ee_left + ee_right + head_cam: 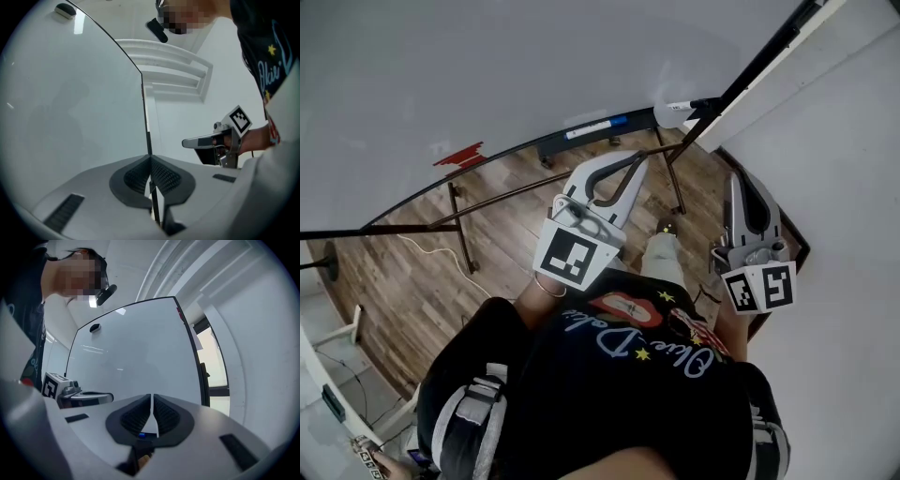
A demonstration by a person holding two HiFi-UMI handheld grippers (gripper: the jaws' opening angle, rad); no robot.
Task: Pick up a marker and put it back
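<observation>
Whiteboard (136, 348) ahead, left tongs (150, 163) closed, right tongs (153, 398) closed

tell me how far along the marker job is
Nothing shows as done: what looks like the marker lies on the tray under the whiteboard. Nothing is in hand: the left gripper and the right gripper are both shut and empty, short of the board. Left to do: reach, grip, lift and set it back, unless that round is already over, which these pictures cannot tell.
</observation>
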